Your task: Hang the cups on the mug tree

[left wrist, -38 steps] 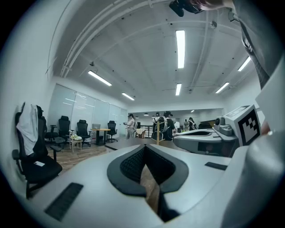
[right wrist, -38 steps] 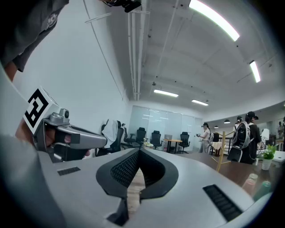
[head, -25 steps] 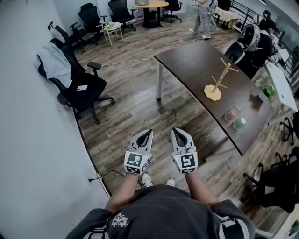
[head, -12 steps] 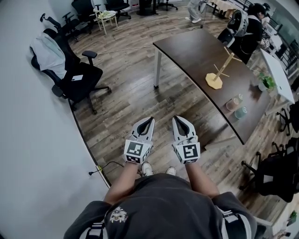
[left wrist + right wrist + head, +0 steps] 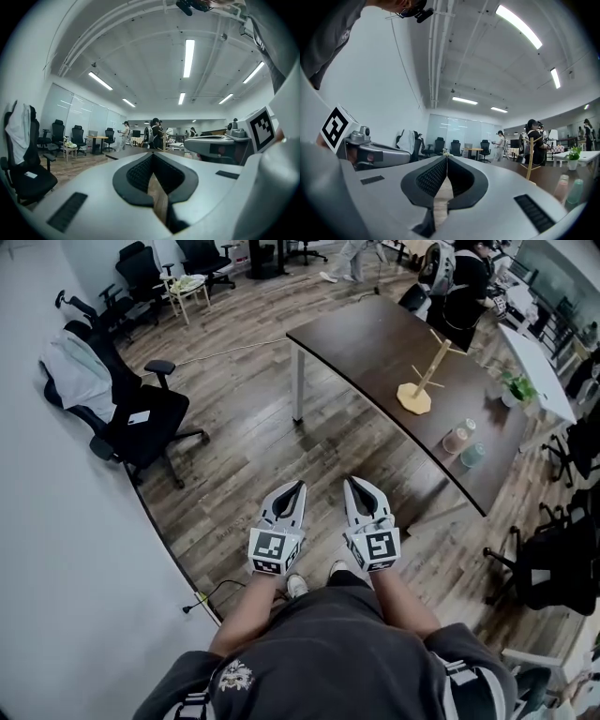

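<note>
A wooden mug tree stands on the dark table, well ahead and to the right of me. Two cups sit nearer the table's right end: a pinkish one and a pale green one. My left gripper and right gripper are held side by side over the wooden floor, far short of the table, both shut with nothing in them. In the right gripper view the mug tree and both cups show at the right, past the shut jaws.
A black office chair with a pale garment on its back stands by the white wall at the left. More chairs and a small round table fill the far left. A person in black stands behind the table, and a white desk with a plant lies to its right.
The view has shifted: table, mug tree and cups sit higher and further left in the picture than a second ago. Both grippers stay shut and side by side.
</note>
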{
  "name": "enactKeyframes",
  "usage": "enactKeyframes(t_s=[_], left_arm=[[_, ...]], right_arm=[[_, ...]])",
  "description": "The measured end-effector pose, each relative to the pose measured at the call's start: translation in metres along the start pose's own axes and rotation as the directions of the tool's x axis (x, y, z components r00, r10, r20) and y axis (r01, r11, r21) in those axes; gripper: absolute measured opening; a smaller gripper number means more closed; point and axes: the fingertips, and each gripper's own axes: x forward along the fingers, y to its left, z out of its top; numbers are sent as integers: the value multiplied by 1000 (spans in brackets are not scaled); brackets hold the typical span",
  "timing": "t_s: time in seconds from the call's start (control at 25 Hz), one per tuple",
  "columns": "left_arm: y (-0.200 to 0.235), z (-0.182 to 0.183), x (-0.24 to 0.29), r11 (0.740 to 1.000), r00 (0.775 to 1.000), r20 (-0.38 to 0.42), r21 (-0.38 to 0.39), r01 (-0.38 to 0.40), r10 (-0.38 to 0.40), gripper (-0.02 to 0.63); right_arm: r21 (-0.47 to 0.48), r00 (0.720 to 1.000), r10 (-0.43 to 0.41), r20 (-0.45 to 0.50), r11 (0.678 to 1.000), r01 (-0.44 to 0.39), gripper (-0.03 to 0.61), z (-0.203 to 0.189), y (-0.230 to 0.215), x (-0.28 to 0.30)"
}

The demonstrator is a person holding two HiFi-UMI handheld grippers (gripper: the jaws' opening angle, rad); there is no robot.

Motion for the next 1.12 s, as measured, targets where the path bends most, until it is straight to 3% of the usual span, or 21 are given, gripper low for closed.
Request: enactKeyframes(t_s=[0.44, 1.12], left_arm=[[-11, -7, 53, 999, 999, -8, -13, 48, -48, 6], [-37, -16, 220, 988, 987, -45, 12, 157, -156, 6]], right_arm=[[10, 998, -47, -34, 999, 47, 27, -17, -47, 8], [45, 989, -139, -48, 989, 141, 28, -54, -204, 55]])
